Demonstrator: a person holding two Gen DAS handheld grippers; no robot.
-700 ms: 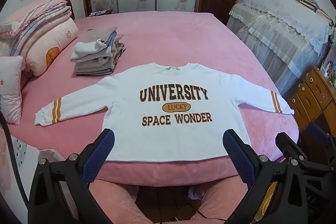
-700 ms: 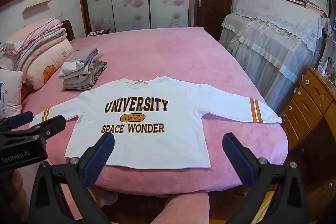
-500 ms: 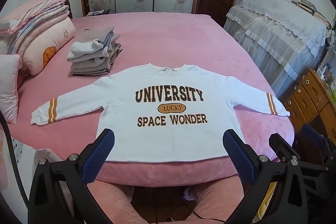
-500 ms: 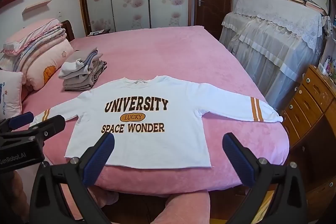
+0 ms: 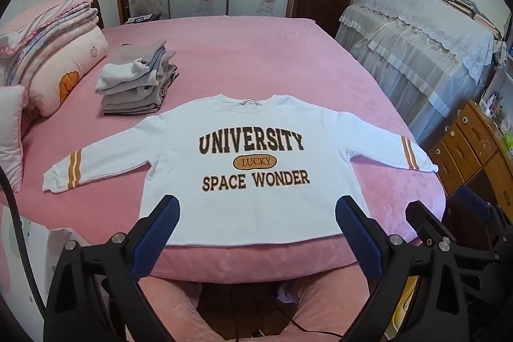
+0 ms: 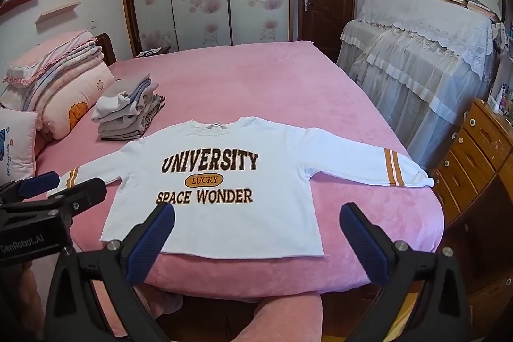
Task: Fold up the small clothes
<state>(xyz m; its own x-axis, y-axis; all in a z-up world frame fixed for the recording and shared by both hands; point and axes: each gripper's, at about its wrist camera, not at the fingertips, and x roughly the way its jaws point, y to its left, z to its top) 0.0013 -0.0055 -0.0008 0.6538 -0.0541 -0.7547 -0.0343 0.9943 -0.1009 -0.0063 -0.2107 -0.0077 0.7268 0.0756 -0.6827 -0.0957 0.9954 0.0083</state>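
A white sweatshirt printed "UNIVERSITY LUCKY SPACE WONDER" lies flat and face up on the pink bed, sleeves spread to both sides, hem at the near edge. It also shows in the right wrist view. My left gripper is open and empty, held above the hem. My right gripper is open and empty, above the hem's right part. The left gripper shows at the left of the right wrist view; the right gripper shows at the right of the left wrist view.
A stack of folded clothes sits on the bed behind the left sleeve. Pillows and folded quilts lie at the left. A lace-covered piece of furniture and a wooden drawer chest stand at the right. My pink-clad knees are below the bed edge.
Both grippers stay open. The left wrist view has shifted slightly, so the sweatshirt sits a little higher and further left in it. The sweatshirt itself has not moved.
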